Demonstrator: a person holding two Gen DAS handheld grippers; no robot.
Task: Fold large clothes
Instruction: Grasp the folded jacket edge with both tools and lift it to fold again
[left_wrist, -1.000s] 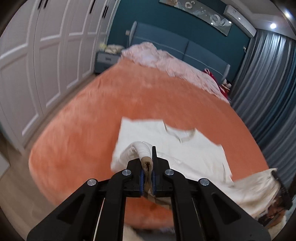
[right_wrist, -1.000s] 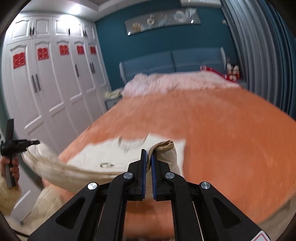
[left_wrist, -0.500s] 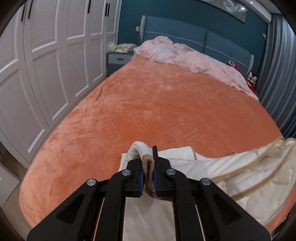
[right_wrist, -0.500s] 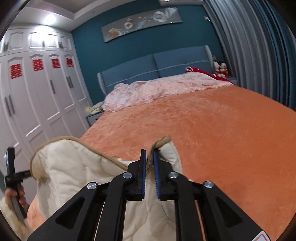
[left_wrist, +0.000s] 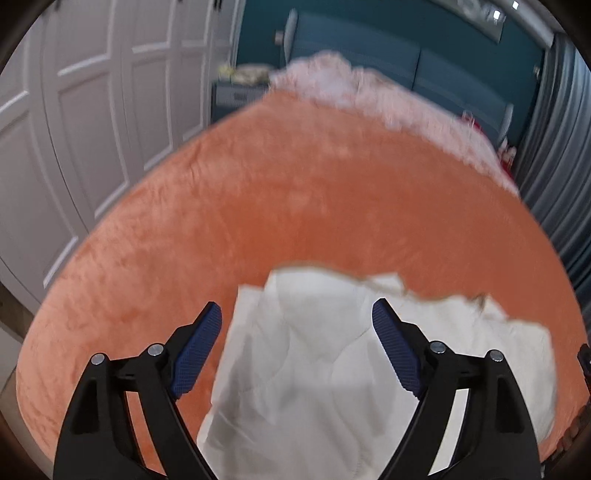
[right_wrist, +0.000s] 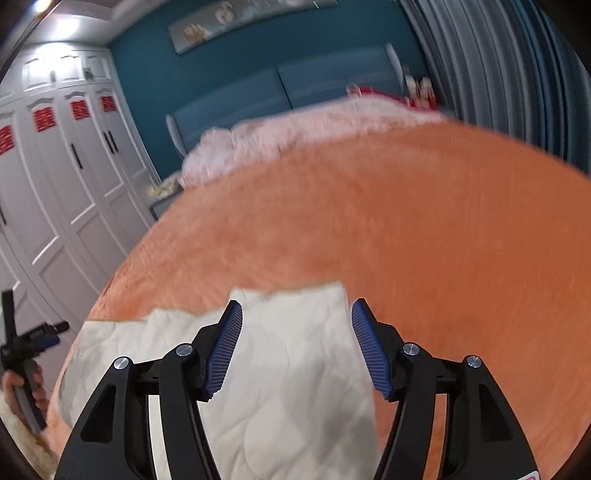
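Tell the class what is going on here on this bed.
A person is folding a cream quilted garment on an orange bedspread, a claw in each hand. The left claw and the right claw are both opening, and neither grips the cloth. The garment lies doubled over near the foot of the bed, its edge uneven. A pink quilt is bunched by the headboard.

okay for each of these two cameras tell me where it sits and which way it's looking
Left wrist: on the left gripper, looking down over its opening jaws, nothing pinched, at the cream garment.
Right wrist: on the right gripper, jaws also opening, above the garment's right edge; the person's left hand shows far left.
Both share the orange bedspread, headboard and wardrobe.
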